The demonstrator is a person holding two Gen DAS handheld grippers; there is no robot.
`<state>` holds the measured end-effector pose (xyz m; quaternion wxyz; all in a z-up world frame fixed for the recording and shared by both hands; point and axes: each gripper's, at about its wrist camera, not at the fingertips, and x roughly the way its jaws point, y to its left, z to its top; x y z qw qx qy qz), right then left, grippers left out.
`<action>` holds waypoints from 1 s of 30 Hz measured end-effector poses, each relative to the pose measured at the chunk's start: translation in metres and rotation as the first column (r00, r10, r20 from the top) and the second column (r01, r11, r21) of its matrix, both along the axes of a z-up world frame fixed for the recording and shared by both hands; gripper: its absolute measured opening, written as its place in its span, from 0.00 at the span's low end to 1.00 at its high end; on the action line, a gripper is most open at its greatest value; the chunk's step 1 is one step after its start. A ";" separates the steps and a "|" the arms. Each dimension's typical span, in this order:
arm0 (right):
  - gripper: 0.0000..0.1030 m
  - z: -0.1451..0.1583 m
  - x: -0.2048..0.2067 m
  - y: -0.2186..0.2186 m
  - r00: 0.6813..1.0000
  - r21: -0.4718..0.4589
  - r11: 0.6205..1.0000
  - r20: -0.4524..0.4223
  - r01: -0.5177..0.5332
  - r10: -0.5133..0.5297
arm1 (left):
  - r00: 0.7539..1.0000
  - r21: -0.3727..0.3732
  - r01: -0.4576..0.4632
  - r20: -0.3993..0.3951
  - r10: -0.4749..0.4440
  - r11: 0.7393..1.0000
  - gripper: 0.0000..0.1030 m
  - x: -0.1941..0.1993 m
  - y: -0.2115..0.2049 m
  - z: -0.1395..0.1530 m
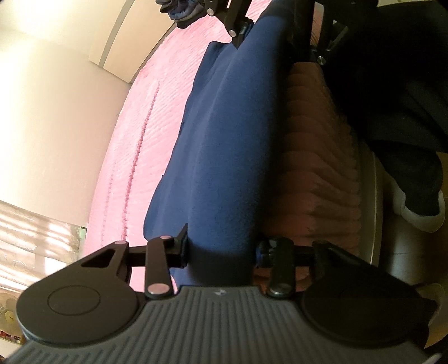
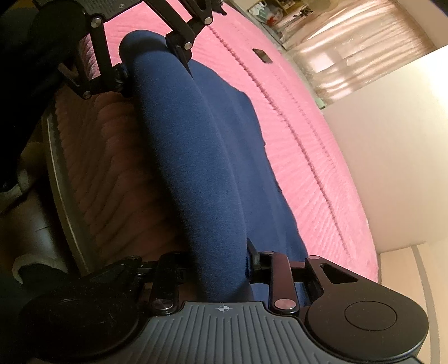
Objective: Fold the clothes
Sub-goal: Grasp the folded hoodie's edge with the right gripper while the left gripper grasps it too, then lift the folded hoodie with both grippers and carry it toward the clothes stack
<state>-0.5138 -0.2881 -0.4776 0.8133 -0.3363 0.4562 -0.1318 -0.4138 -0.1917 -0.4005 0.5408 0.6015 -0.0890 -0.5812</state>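
Note:
A navy blue garment (image 1: 224, 145) lies stretched along the near edge of a pink quilted bed (image 1: 151, 134). Its near edge is lifted into a long rolled fold that runs between my two grippers. My left gripper (image 1: 221, 249) is shut on one end of that fold. My right gripper (image 2: 221, 268) is shut on the other end of the same garment (image 2: 190, 145). Each gripper also shows in the other's view: the right one (image 1: 268, 36) and the left one (image 2: 151, 61), both clamped on the cloth.
The pink bed (image 2: 302, 117) spreads beyond the garment, with a small dark phone-like object (image 2: 262, 55) lying on it. A dark pile of clothes (image 1: 182, 11) sits on the far bed. A cream wall, curtains and the bed's dark side frame (image 2: 64, 201) border the area.

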 end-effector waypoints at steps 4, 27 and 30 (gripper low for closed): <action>0.26 -0.002 0.001 -0.001 1.000 0.007 1.000 -0.007 0.006 -0.006 | 1.000 0.004 0.001 -0.008 -0.001 1.000 0.34 -0.004 0.015 -0.005; 0.26 0.008 0.000 -0.003 1.000 0.008 1.000 0.000 0.012 -0.012 | 0.997 0.000 -0.009 -0.078 0.009 1.000 0.31 0.006 -0.013 0.003; 0.26 0.016 -0.006 -0.008 0.999 0.028 1.000 0.032 -0.011 0.010 | 0.994 0.011 -0.017 -0.109 0.018 1.000 0.30 0.010 -0.018 0.012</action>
